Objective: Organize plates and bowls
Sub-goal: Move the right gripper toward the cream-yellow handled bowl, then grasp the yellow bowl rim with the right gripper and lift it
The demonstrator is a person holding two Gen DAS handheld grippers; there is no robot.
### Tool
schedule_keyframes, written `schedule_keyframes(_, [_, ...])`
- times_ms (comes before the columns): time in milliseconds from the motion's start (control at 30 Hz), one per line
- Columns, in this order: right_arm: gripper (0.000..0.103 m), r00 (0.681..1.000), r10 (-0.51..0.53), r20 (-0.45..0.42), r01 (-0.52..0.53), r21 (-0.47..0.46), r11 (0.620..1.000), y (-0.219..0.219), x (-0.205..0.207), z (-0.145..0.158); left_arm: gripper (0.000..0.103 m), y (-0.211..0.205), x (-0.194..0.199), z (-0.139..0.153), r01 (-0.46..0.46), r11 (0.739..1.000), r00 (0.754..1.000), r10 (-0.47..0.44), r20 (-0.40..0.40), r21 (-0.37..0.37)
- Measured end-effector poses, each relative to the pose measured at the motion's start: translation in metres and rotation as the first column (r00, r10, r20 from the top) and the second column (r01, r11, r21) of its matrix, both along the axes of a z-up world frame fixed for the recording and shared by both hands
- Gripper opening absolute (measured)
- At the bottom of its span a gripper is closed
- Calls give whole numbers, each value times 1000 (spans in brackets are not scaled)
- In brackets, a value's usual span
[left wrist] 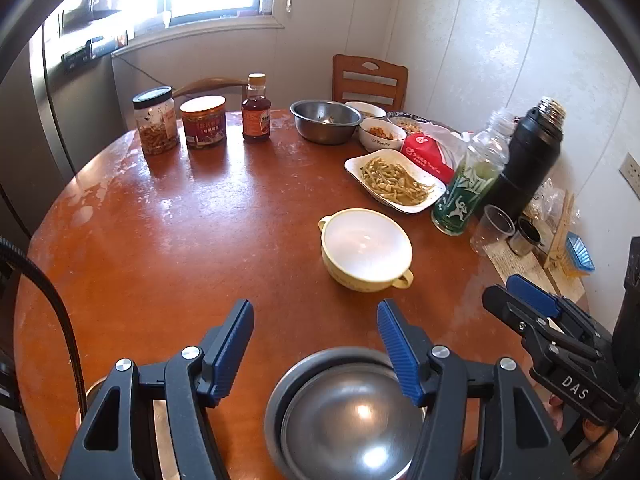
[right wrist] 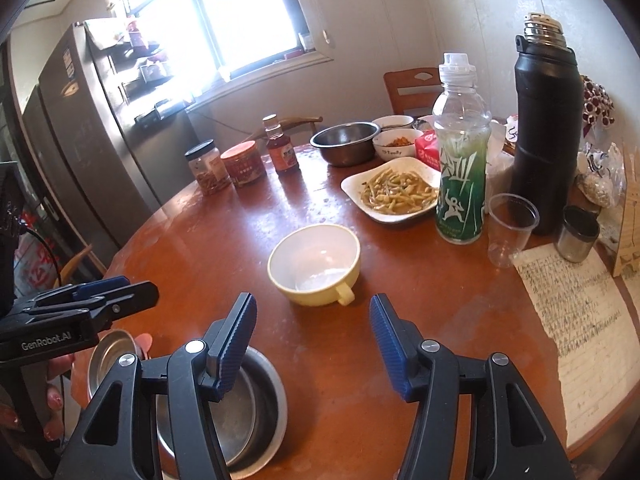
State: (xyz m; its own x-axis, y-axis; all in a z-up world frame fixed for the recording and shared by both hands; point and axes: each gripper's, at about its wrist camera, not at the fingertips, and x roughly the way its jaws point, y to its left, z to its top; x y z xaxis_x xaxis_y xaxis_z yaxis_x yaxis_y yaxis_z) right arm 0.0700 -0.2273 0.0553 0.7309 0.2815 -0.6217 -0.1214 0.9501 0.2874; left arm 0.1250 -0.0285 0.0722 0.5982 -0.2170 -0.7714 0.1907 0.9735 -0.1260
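Near the lower edge of both wrist views, a nested steel bowl stack (left wrist: 348, 412) sits on the round wooden table (left wrist: 180, 240), close under the tools. Left gripper (left wrist: 316, 348): jaws spread, nothing between the pads; its right finger overlaps the stack's rim in the picture, contact not confirmed. Right gripper (right wrist: 312, 344): jaws likewise spread and empty; its left finger lies over the stack in that view, contact again unclear. Each tool also shows side-on at the edge of the other's frame, with part of a hand beneath it. Candidate next item: the cream two-handled bowl (left wrist: 366, 248), empty, upright, standing just beyond the fingertips toward frame centre. In the left view it lies ahead and to the right of the open jaws; in the right view it lies ahead and slightly left, nearly on the tool's line. Its handle axis runs from upper left to lower right in the left view, with one handle facing the right gripper. Judgement: the right tool is better aligned, though both are near. Farther up the table: a square white plate of stir-fried vegetable strips (left wrist: 394, 180), a large steel bowl (left wrist: 326, 120) and a small white bowl of food (left wrist: 382, 133), all well apart from the tools. A green drink bottle (right wrist: 460, 176) stands right of the plate; crowding there could hinder reach.
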Motion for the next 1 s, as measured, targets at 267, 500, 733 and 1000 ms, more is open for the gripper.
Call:
schedule_keyframes(267, [61,999,-2,-45,1,-13,1000,-10,46,-19,64,-13,43,-28,-6,999,995,2,-96,-38])
schedule_keyframes(500, [61,997,22,-71,-26,-64,998,-5,86,-38,64,-23,80,-54,-28,998,985,19,-171,-51])
schedule_keyframes(733, [48,991,54,-120,-64,-85,994,1,124,-63,64,-34,108,-78,-27,998,970,15,-242,-50])
schedule_keyframes(1000, [30,980,85,-181,-90,-20,996,-1,147,-84,64,-33,126,-103,-55,996,943,29,-331,-70])
